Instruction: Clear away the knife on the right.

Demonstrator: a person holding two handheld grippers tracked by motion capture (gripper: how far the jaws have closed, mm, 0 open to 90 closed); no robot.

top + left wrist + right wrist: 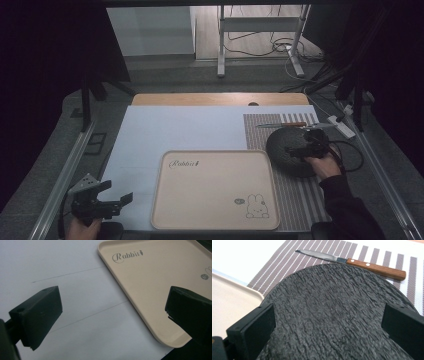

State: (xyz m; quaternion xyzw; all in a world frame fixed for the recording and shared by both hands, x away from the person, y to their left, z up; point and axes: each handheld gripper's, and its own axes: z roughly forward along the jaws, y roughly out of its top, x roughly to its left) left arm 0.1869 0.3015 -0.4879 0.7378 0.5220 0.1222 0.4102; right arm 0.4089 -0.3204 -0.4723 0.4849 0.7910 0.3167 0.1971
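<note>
A: So, which hand-held gripper is on the plate?

B: Right hand-held gripper [300,150]. It sits over the near-right part of the dark round plate [292,150], jaws spread wide, nothing gripped. In the right gripper view the plate [332,310] runs straight ahead of the jaws and passes between them.

A: Touching?

B: Can't tell. Jaws straddle the rough top face; contact is unclear.

A: Left one?

B: Left hand-held gripper [102,202] is well apart, at the near-left corner of the surface [150,135]. Jaws also wide open, empty. Left gripper view has the cream tray [155,285] ahead and to its right, bare white surface [62,265] under the jaws.

A: Axis to worry about?

B: Plate is round, so no long axis. What matters: the tray [215,190] lies just to the left of the right hand-held gripper, its edge near the plate rim. Likely move is plate onto tray, a short sideways shift.

A: Obstacles?

B: Knife [282,125] lies just beyond the plate on the striped mat [300,200], blade pointing left, handle right. It's clear of a leftward path.
</note>
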